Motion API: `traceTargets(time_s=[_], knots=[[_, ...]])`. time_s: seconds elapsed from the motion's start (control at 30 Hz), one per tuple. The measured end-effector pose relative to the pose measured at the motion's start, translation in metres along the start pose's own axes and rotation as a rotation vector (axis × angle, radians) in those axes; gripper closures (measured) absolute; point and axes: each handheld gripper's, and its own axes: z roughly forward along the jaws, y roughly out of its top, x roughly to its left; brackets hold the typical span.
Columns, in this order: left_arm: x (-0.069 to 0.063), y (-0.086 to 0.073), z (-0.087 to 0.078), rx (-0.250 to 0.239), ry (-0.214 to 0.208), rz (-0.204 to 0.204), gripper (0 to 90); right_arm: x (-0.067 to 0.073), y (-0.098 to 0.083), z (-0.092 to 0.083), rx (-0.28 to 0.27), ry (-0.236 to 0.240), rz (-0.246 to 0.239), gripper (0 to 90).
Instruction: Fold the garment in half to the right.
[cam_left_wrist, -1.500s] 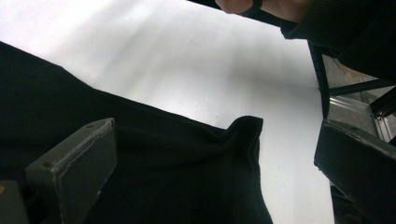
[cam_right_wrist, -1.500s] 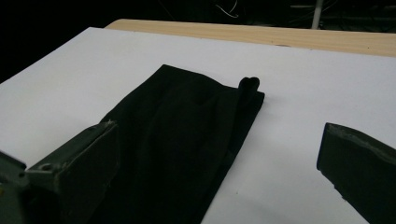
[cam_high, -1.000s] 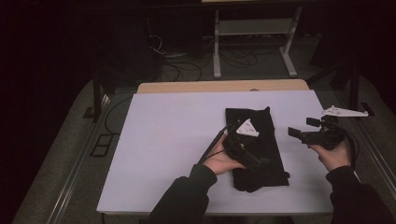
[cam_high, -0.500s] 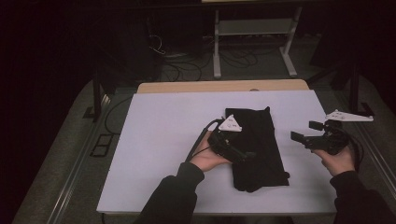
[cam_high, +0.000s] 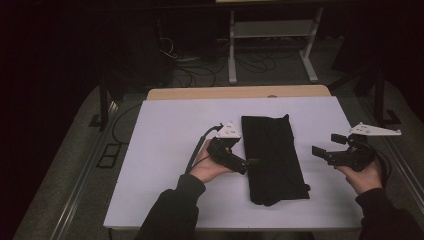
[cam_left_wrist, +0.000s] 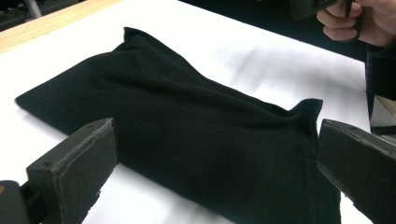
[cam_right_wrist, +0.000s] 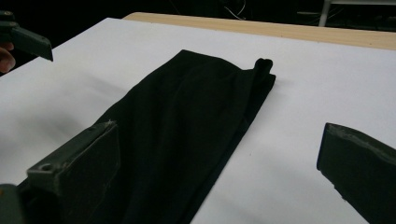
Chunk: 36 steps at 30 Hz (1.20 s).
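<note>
Forearms in dark sleeves enter at the bottom edge of the high view. Left gripper (cam_high: 248, 162): jaws spread wide, holding nothing, tips at the left edge of the cloth, lower centre of frame. Right gripper (cam_high: 325, 145): jaws likewise wide apart and empty, at right of frame, apart from the cloth. Black cloth (cam_high: 274, 157): folded into a long narrow strip, lying flat on the white table (cam_high: 165, 150), centre-right; judged well along in folding, with perhaps a further fold or a tidying left. Its nearest end looks uneven; layers and garment type are hard to make out. Beyond the table, a metal stand (cam_high: 272, 35) and cables sit in deep shadow.
</note>
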Motion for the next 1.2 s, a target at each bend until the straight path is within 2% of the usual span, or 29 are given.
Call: traceTargets(time_s=[0.57,0.83,1.07,1.2], knots=[[0.015,-0.017,-0.029,-0.037,0.052,-0.038,0.0,0.004,-0.014,-0.008,0.009,0.003,-0.006,0.0],[0.021,-0.025,-0.040,-0.039,0.073,-0.047,0.0,0.007,-0.020,-0.011,0.015,0.005,-0.007,0.0],[0.024,-0.034,-0.047,-0.038,0.087,-0.052,0.0,0.010,-0.025,-0.011,0.027,0.003,-0.032,0.0],[0.025,-0.040,-0.052,-0.042,0.092,-0.060,0.0,0.011,-0.028,-0.012,0.031,0.005,-0.026,0.0]])
